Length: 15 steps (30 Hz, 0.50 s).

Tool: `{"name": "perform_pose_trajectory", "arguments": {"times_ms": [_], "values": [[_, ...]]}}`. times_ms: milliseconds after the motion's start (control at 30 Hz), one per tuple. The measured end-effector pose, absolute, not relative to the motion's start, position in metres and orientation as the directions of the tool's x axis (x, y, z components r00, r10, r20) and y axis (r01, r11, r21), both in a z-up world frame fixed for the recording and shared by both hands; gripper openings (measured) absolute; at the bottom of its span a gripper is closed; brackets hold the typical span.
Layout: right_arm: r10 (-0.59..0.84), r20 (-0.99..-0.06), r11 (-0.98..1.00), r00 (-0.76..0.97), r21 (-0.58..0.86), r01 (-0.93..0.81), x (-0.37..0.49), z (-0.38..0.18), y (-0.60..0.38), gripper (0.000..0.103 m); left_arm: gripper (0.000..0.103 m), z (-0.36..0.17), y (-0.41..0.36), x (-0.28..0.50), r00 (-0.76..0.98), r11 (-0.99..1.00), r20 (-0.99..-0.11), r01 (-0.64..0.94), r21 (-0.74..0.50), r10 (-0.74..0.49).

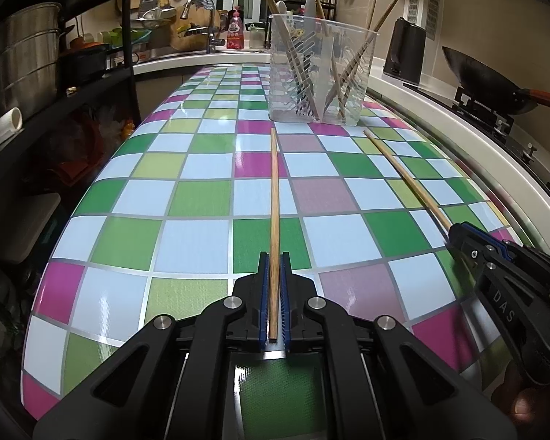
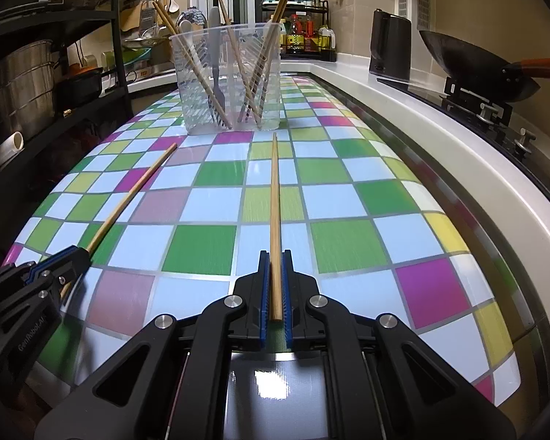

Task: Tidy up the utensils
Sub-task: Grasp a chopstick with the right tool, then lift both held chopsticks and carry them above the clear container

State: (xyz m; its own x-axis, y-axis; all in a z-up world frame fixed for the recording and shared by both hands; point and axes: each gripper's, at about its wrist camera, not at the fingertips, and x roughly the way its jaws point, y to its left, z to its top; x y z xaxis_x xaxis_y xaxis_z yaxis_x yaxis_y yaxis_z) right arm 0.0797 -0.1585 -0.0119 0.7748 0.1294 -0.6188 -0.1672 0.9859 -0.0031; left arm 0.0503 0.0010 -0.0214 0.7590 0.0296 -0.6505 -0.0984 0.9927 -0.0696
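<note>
My left gripper [image 1: 274, 256] is shut on a wooden chopstick [image 1: 274, 198] that points forward over the checkered table toward a clear plastic utensil cup [image 1: 320, 69]. My right gripper [image 2: 275, 255] is shut on a second wooden chopstick [image 2: 275, 201], also pointing at the cup [image 2: 227, 77]. The cup holds several chopsticks, a fork and a white spoon. Each view shows the other gripper and its chopstick: the right one in the left wrist view [image 1: 458, 233], the left one in the right wrist view [image 2: 75, 256].
The table [image 1: 198, 198] has a green, pink and blue checkered cover. A black shelf with steel pots [image 1: 22, 55] stands on the left. On the right counter are a black kettle [image 2: 390, 46] and a wok on a stove [image 2: 472, 69]. A sink lies behind.
</note>
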Motion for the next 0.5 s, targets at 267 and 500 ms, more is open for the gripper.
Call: {"name": "perform_pose_trajectory", "arguments": {"times_ms": [267, 500], "values": [[0.119, -0.586, 0.984, 0.802, -0.039, -0.175, 0.072, 0.024, -0.154, 0.006, 0.006, 0.002, 0.003, 0.041, 0.801, 0.993, -0.598, -0.087, -0.083, 0.020], [0.104, -0.542, 0.981, 0.834, -0.082, -0.175, 0.065, 0.062, -0.150, 0.006, 0.005, 0.029, 0.007, 0.034, 0.850, 0.994, -0.527, -0.075, -0.084, 0.020]]}}
